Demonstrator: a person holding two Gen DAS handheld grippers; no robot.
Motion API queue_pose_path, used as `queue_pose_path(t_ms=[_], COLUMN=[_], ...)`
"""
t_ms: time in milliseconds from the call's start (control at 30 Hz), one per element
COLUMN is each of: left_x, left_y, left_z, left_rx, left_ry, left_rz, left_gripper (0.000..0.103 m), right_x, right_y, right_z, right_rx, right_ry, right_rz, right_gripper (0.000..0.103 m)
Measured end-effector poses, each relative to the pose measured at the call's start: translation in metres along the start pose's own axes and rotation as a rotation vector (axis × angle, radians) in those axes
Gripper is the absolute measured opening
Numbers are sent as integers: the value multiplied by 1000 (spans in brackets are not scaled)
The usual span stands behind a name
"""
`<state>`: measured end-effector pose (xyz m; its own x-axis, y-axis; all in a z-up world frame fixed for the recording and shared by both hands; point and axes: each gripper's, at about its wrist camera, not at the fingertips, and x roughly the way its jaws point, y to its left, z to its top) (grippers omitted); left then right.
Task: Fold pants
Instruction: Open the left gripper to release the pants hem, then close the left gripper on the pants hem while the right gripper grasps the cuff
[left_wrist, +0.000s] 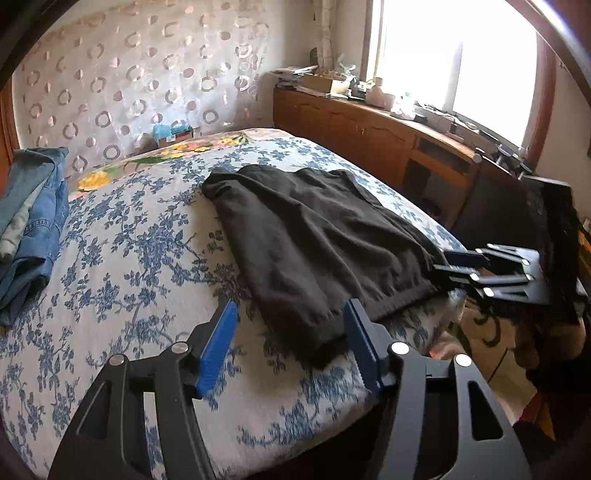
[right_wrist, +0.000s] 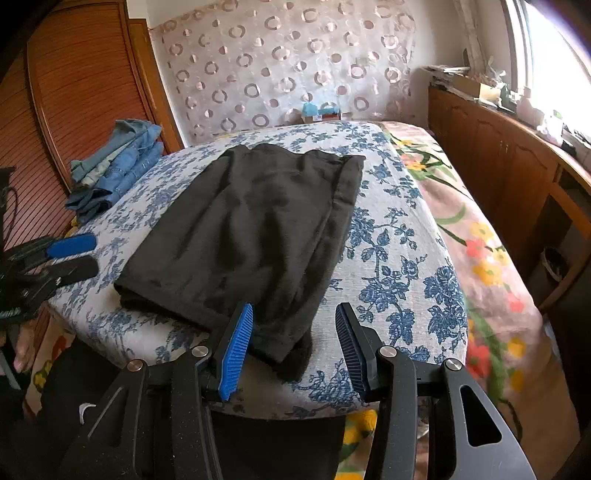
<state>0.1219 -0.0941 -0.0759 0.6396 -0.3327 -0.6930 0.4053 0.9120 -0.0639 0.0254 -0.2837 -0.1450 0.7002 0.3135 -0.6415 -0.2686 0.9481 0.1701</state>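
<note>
Pants (right_wrist: 251, 229) are lying flat on the bed (right_wrist: 402, 266), already doubled into a dark slab. Left claw (left_wrist: 291, 339) is standing spread, gripping nothing. Right claw (right_wrist: 295, 343) is also standing spread around the near corner, not pinching it. Fabric is looking soft, limp and light; near-edge corners are seeming the best hold.

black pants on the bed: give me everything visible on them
The black pants look like soft, matte dark fabric, folded into a long flat rectangle with mild wrinkles. They lie on the blue floral bedspread, one end reaching its near edge, a corner slightly overhanging. Both grippers are open at that near end; neither visibly clamps the cloth.
</note>
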Motion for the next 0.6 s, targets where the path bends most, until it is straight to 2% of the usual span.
queue_pose_path(t_ms=[200, 400, 600], left_x=[22, 38, 45], left_y=[1, 0, 1], left_z=[7, -3, -11], left_rx=[-22, -22, -34], left_ry=[30, 88, 113], left_rz=[3, 5, 5], left_gripper=[61, 61, 61], right_x=[-1, 6, 9], right_y=[3, -1, 2], right_z=[-2, -2, -1], right_rx=[-8, 6, -1], right_ry=[-5, 5, 12], right_rz=[7, -2, -19], right_gripper=[49, 49, 49])
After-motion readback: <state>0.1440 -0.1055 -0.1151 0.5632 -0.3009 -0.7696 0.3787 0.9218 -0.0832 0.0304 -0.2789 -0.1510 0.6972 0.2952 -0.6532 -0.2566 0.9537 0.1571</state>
